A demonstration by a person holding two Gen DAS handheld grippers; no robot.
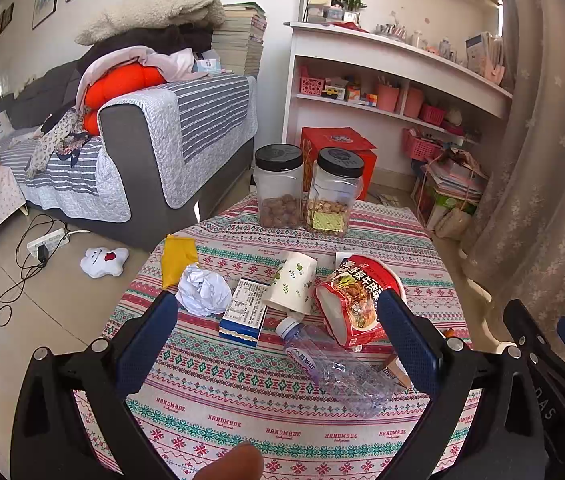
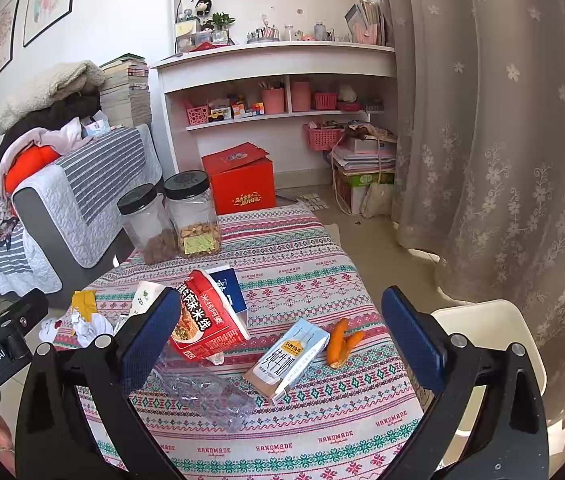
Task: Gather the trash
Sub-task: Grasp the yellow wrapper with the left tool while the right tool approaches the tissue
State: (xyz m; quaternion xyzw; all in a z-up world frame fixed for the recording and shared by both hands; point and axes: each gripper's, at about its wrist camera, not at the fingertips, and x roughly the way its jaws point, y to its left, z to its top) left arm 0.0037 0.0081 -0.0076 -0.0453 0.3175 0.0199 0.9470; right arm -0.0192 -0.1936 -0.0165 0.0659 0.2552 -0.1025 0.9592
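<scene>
1. My left gripper (image 1: 278, 344) and my right gripper (image 2: 282, 344) both hang over the round table in its patterned red and green cloth (image 2: 314, 264), each with its blue pads spread wide and nothing between them; the trash lies scattered across the middle of both frames
2. The red paper noodle bowl lying on its side (image 1: 352, 300), centre right of the left view, looks light and easily crushed; I judge a hold across its rim safest
3. The crumpled clear plastic bottle with a white cap (image 1: 334, 368) lies low in the centre, touching the bowl; it looks slippery and springy, so I would pinch the stiff neck by the cap
4. The white paper cup printed with green leaves (image 1: 292, 282) lies tipped beside the bowl; it is soft, so a light squeeze at the lip
5. The pale blue milk carton (image 2: 288, 360), centre of the right view, seems stiff enough to grip across its flat sides
6. The blue and white small box (image 1: 244, 310) lies flat, firm at its edges
7. The crumpled white paper ball (image 1: 204, 288), centre left, will squash anywhere
8. The yellow wrapper (image 1: 178, 258) is thin and flat; hard to lift
9. The orange carrot pieces (image 2: 340, 342) are firm and small
</scene>
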